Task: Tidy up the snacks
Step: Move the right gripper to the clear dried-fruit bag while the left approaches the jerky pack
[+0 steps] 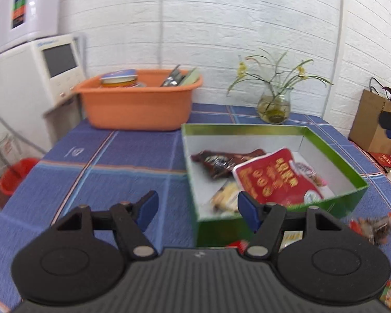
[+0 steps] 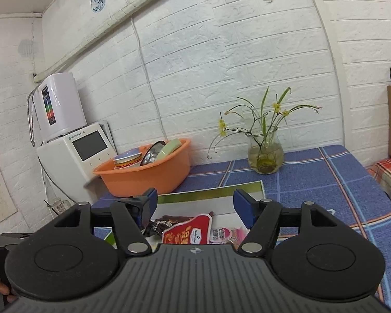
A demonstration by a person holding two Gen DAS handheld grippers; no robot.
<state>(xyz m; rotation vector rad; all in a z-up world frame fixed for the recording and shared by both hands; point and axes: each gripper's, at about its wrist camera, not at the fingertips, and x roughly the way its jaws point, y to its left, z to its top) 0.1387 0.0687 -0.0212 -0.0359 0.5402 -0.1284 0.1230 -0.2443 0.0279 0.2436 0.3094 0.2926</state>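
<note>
Already the green box point(image 1: 333, 144) held a red packet point(image 1: 273, 177), a dark brown one point(image 1: 221, 160) and a pale one point(image 1: 225, 195). Loose snacks point(image 1: 372, 228) lay on the worktop point(image 1: 104, 161) at four o'clock of the box. Both the left gripper point(image 1: 198, 208) and right gripper point(image 2: 195, 206) stood wide apart, empty. Fetching the loose snacks next would likely go best pinching each wrapper's edge, low and level.

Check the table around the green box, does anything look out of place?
Yes. A few snack packets lie loose on the blue tablecloth beside the green box's near right corner, blurred, while the red pouch and dark packet are already inside. Nothing looks spilled or damaged.
</note>
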